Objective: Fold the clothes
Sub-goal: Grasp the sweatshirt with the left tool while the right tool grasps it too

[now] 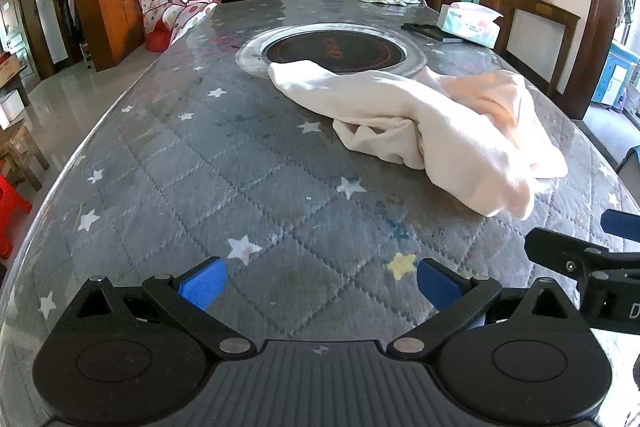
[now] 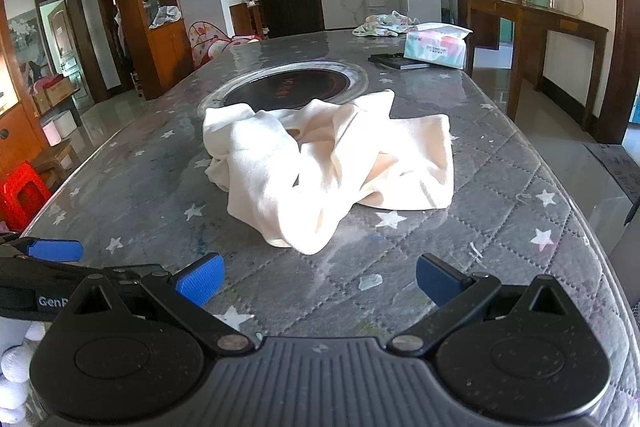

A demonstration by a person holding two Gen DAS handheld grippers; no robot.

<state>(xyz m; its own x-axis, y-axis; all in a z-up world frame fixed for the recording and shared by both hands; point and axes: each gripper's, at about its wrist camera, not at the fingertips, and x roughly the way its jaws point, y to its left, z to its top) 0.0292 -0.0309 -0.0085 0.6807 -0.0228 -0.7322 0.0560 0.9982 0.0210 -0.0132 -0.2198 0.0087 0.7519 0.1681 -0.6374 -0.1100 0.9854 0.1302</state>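
- Two grippers, the left gripper (image 1: 322,283) and the right gripper (image 2: 320,279), hang side by side with jaws spread wide and nothing in them, likely poised to reach.
- The cream garment (image 2: 332,163) lies crumpled ahead of both on the quilted table (image 2: 500,187), unfolded, its far edge over the round hotplate (image 1: 336,53).

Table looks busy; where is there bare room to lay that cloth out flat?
Bare stretch: the table left of the cloth, between the hob and the left tongs. Crowded: far right corner, with tissue pack, dark tray and another garment.
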